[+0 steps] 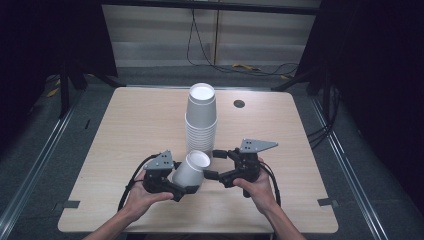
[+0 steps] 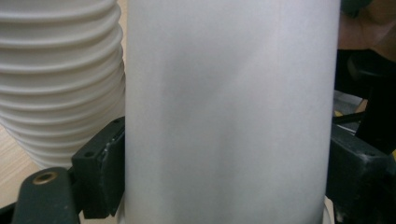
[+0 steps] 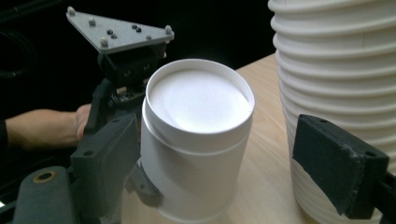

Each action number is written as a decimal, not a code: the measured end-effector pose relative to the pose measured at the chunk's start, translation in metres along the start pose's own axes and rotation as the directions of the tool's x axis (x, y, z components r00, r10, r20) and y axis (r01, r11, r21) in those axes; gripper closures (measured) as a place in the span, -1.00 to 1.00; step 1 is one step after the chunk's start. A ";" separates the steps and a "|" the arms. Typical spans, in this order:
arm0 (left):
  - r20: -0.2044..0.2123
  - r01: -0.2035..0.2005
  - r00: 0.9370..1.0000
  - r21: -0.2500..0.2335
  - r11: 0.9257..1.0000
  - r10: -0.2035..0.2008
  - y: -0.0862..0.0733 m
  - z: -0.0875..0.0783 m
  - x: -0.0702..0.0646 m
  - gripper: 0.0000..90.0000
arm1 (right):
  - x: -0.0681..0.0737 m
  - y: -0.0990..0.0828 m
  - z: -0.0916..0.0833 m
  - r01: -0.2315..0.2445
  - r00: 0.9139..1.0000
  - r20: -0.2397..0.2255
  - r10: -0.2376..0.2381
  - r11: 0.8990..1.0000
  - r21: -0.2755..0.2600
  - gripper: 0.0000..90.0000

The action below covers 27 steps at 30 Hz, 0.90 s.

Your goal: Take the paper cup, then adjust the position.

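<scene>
Holding upturned cup (image 1: pixel 192 169) clenched in left gripper (image 1: pixel 186 186); right gripper (image 1: pixel 214 164) released; we keep cup level, lower squarely onto stack (image 1: pixel 201 120).

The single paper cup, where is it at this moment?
In the high view the single cup sits near the table's front edge, clamped in the left gripper, just in front of the tall cup stack, with the right gripper beside it.

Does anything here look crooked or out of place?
Only the single cup: it is upside down and leaning, clamped in the left gripper beside the upright stack of cups. Nothing looks spilled or damaged.
</scene>
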State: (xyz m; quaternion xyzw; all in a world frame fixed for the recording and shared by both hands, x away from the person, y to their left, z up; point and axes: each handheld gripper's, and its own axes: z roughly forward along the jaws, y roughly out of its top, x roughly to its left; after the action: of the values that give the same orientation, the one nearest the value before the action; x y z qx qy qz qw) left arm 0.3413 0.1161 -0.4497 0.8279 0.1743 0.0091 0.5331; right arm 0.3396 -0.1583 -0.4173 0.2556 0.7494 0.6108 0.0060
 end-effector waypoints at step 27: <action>-0.037 -0.063 0.997 0.168 0.984 0.070 0.001 0.001 0.004 -0.66 | -0.002 -0.001 -0.008 0.051 0.997 0.045 -0.062 0.972 0.231 -0.67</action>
State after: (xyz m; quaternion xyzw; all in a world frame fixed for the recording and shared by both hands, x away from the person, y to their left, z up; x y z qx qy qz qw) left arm 0.3453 0.1157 -0.4495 0.8745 0.1581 0.0297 0.4576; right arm 0.3386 -0.1662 -0.4169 0.2488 0.8214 0.5130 0.0132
